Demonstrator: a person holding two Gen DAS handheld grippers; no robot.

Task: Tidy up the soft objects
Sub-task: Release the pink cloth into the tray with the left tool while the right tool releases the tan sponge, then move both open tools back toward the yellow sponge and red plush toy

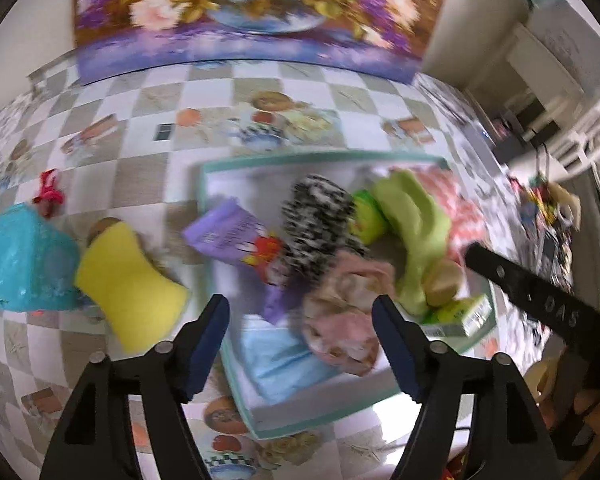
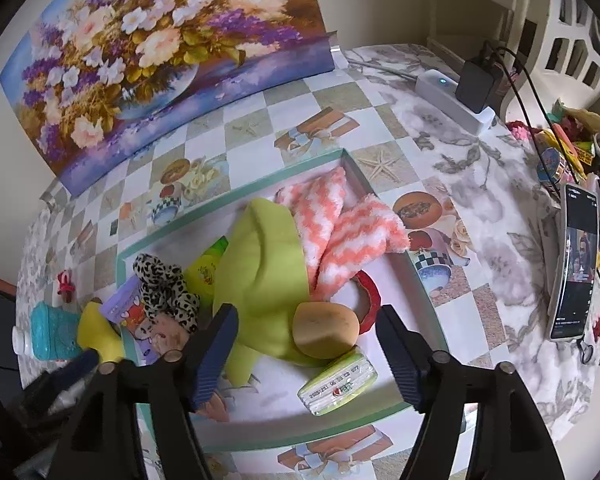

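Note:
A teal-rimmed tray (image 1: pixel 320 157) (image 2: pixel 228 200) holds a lime green cloth (image 1: pixel 416 220) (image 2: pixel 264 264), pink-and-white fuzzy socks (image 2: pixel 340 224), a leopard-print cloth (image 1: pixel 316 216) (image 2: pixel 164 288), a tan sponge (image 2: pixel 326 330), a tissue pack (image 2: pixel 338 384) and a crumpled pink cloth (image 1: pixel 340 312). My left gripper (image 1: pixel 300 312) hangs open over the pink cloth, its pads clear of it. My right gripper (image 2: pixel 306 320) stands open above the tan sponge and green cloth, gripping nothing. A yellow sponge (image 1: pixel 128 280) and a turquoise sponge (image 1: pixel 24 260) lie left of the tray.
A flower painting (image 2: pixel 160 52) leans at the table's back. A phone (image 2: pixel 572 264), a power strip with charger (image 2: pixel 456 96) and small clutter (image 2: pixel 572 148) sit on the right. A red bow clip (image 1: pixel 48 194) lies at far left. A purple pack (image 1: pixel 224 232) rests in the tray.

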